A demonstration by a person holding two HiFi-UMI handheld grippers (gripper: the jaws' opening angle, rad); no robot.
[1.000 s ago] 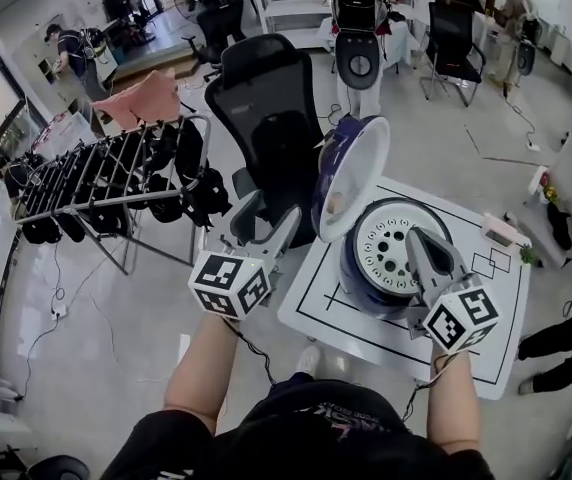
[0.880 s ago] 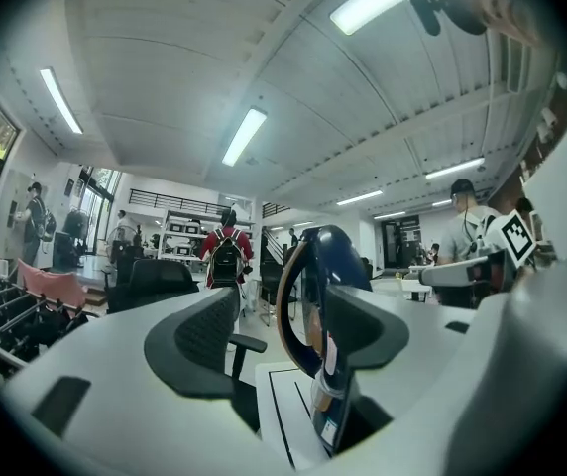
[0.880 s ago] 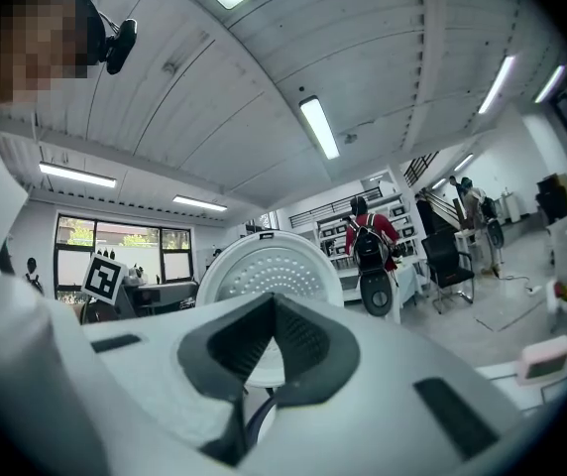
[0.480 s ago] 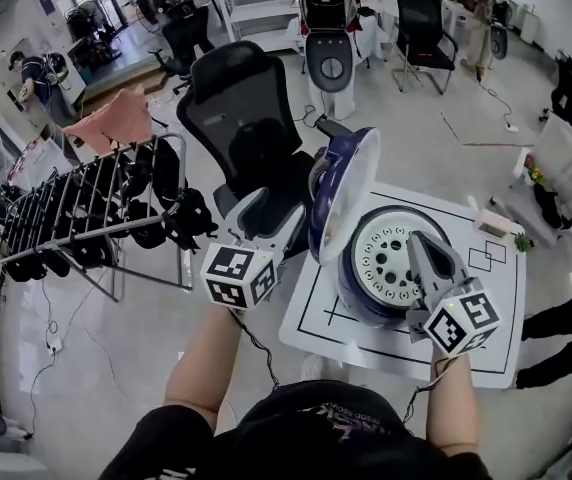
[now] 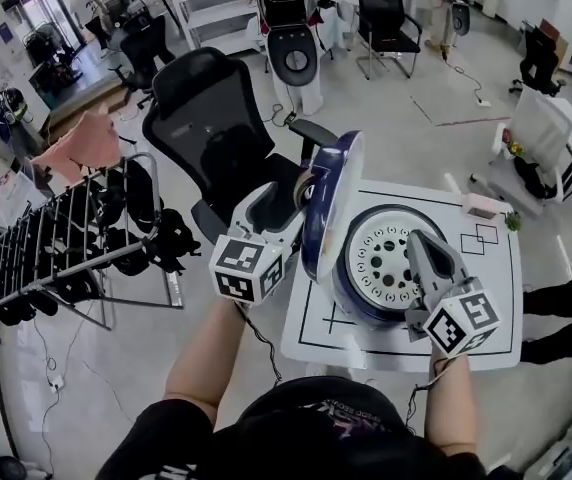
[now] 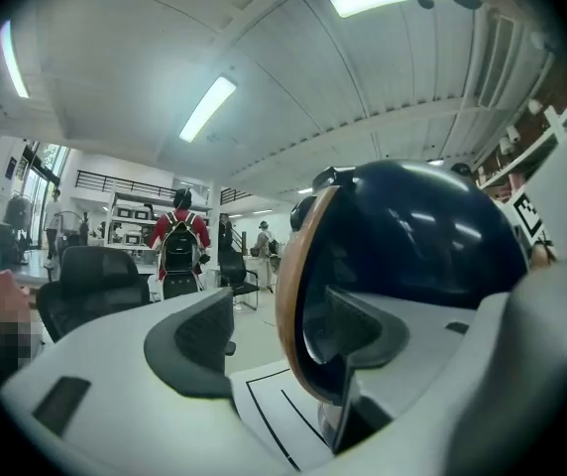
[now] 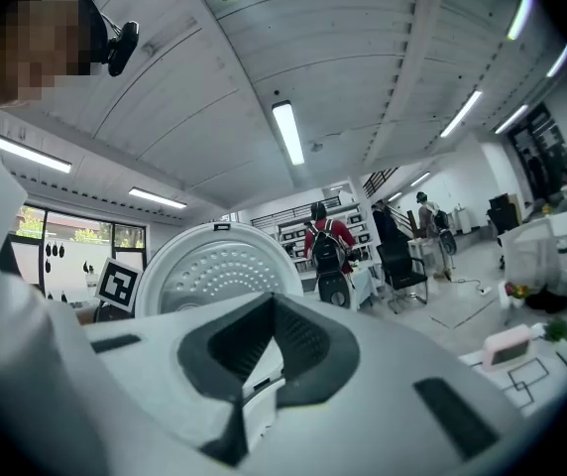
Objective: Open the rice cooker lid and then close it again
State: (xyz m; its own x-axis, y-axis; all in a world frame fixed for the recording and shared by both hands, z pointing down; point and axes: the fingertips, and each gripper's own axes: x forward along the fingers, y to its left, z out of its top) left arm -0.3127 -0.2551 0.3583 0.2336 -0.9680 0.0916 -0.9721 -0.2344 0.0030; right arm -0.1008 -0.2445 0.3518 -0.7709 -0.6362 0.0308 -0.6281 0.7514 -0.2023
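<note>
My right gripper [image 5: 418,240], pressed together and empty, lies over the near rim of the rice cooker [image 5: 358,298]. My left gripper [image 5: 288,196] stands spread beside the upright lid [image 5: 328,203], on its left; a hard push could slam it onto the right gripper. No writing is legible, only square markers [image 5: 461,320].

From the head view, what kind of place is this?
Likely an open office or lab floor: office chairs, shelving at the back, and a rice cooker staged on a line-marked table.
</note>
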